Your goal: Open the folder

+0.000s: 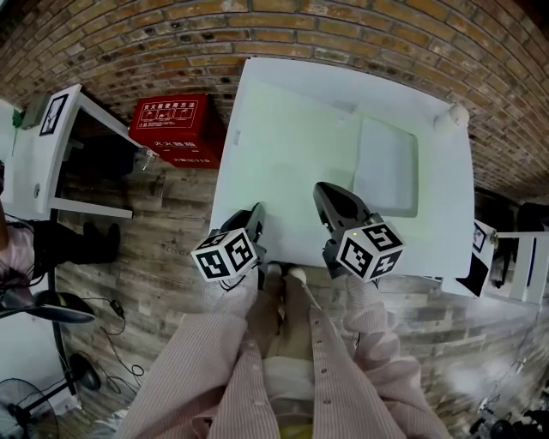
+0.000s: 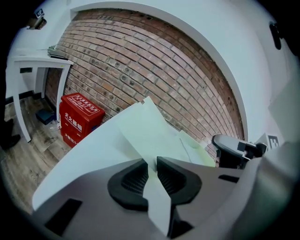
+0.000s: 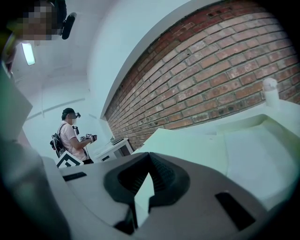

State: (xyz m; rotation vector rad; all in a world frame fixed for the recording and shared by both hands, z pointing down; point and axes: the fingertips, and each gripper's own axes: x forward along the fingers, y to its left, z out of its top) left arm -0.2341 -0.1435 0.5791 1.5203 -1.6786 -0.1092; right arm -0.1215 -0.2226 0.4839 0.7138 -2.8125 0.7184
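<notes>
Folder (image 1: 292, 159), pale green, lies on white surface (image 1: 450, 206) by brick wall; L tool (image 2: 152, 163) slightly spread w/ cover edge between jaws; R tool (image 3: 150, 157) pinching folder sheet.

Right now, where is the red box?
In the head view, the red box sits on the floor at upper left, against the brick wall, between the white table and a white side desk.

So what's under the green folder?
The white table, whose bare top shows beside the folder. Anything lying directly beneath the folder is covered, so I can't tell.
</notes>
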